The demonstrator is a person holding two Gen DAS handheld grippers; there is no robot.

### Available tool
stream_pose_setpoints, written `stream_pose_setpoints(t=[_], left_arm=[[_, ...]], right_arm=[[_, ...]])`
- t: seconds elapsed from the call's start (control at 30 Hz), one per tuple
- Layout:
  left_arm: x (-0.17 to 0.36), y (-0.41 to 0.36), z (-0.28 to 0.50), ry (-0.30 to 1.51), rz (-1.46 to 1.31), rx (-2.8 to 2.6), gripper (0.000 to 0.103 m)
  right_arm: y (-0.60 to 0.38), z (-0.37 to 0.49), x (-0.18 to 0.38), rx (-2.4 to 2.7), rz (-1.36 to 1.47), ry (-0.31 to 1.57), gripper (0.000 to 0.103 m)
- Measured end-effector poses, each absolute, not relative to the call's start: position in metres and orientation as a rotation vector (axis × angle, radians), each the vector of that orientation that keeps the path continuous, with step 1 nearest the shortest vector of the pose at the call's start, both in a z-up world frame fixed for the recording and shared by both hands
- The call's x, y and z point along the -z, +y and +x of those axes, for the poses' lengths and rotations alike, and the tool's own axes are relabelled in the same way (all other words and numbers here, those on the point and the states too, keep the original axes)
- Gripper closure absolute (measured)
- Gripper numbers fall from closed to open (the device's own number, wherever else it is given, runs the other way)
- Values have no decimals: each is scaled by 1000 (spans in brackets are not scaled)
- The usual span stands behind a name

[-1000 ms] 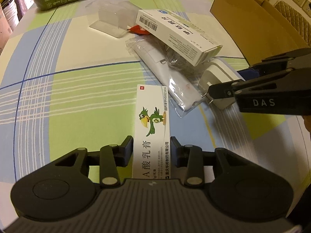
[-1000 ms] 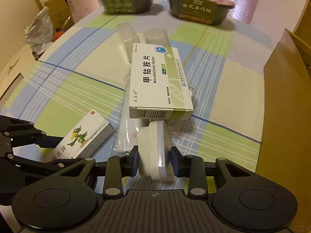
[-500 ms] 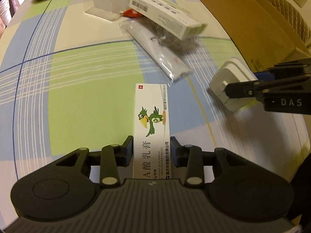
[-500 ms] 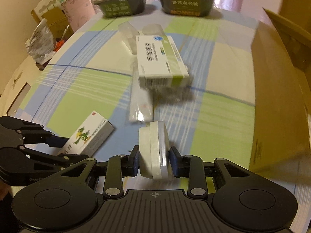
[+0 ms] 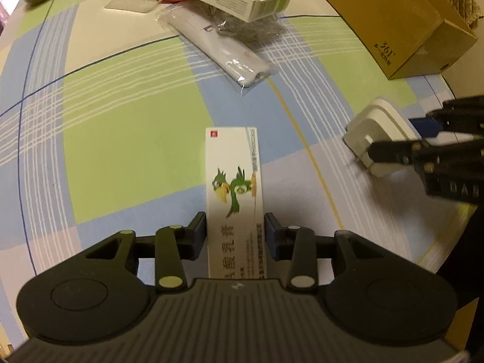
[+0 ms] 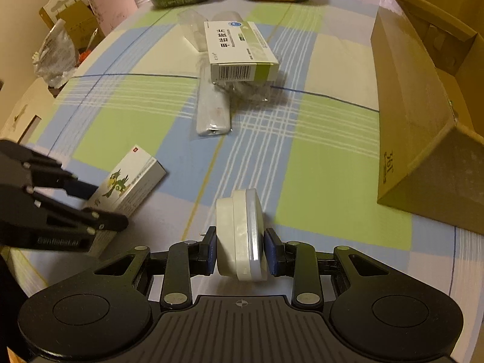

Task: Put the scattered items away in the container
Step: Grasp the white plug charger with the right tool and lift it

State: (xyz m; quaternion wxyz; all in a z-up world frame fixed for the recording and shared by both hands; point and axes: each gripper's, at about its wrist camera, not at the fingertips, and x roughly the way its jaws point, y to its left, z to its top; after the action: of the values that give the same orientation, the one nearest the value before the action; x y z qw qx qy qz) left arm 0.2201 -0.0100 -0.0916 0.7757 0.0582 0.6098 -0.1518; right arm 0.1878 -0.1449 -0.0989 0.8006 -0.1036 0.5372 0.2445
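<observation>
Both grippers loaded, box next

Left gripper (image 5: 236,231) jaws pinch the white parrot-print carton (image 5: 234,187) by its long sides; right gripper (image 6: 240,249) jaws clamp the white rounded plastic case (image 6: 240,233) edge-up, probably for dropping into the open brown cardboard box (image 6: 423,115) on the checked table (image 6: 326,157).

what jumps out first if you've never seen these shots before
Each gripper is shut on something: the left gripper clamps a white ointment box with a green parrot, and the right gripper clamps a white plug adapter on edge. Farther up the checked tablecloth a green-and-white medicine box lies on a plastic-wrapped white item, and an open cardboard box stands at the right.
</observation>
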Motion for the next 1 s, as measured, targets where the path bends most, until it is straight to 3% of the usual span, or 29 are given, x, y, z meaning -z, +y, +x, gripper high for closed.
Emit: stream_pose_setpoints(t=[1.0], left_arm=[[70, -10, 201, 1285, 117, 347, 70]], right_arm=[[-152, 176, 74, -499, -211, 1124, 69]])
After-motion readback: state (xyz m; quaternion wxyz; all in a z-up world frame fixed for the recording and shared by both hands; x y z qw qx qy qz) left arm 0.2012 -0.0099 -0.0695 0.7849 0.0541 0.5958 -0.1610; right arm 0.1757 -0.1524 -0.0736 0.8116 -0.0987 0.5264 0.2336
